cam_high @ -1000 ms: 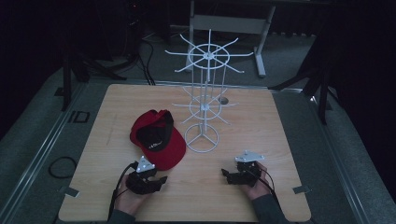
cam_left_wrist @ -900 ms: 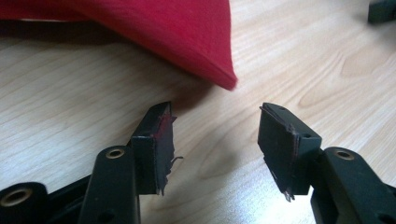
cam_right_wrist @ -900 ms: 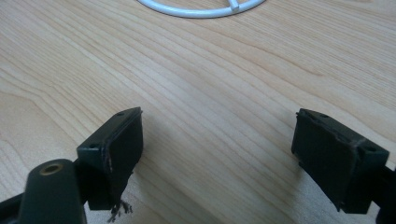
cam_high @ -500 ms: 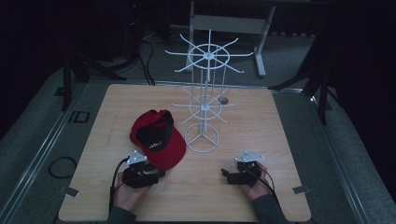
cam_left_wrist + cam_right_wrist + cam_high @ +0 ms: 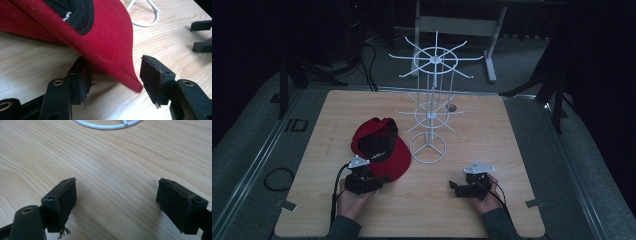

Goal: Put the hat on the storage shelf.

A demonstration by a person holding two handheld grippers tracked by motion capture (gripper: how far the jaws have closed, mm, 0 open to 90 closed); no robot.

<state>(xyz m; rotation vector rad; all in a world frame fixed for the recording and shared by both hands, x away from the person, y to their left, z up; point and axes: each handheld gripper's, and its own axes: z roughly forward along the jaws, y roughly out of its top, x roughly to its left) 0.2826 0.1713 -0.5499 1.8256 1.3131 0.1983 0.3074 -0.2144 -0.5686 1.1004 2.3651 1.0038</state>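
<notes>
A: Dim room, dark floor all round, and a pale wooden table [image 5: 492, 150] in the middle with a white wire rack [image 5: 430, 107] standing on it. Where is the cap?

B: The red cap [image 5: 379, 150] lies upside down on the table, just left of the rack's ring base, its brim toward the person. The left gripper [image 5: 362, 181] sits at the brim's near edge.

A: Holding it?

B: No. The left gripper view shows the brim's tip [image 5: 130, 82] between the jaws, which stand wide apart after just opening; neither pad presses on it. I judge this the approach to a grasp.

A: And the next move?

B: Probably easing forward so more brim lies between the pads, then closing. The tip alone could slip out.

A: The right gripper [image 5: 464, 187]?

B: Spread wide over bare wood, nothing between its jaws, well apart from the cap. Its own view catches the rack's base ring [image 5: 110, 125] ahead. The high view adds the rack's hooks up top.
</notes>
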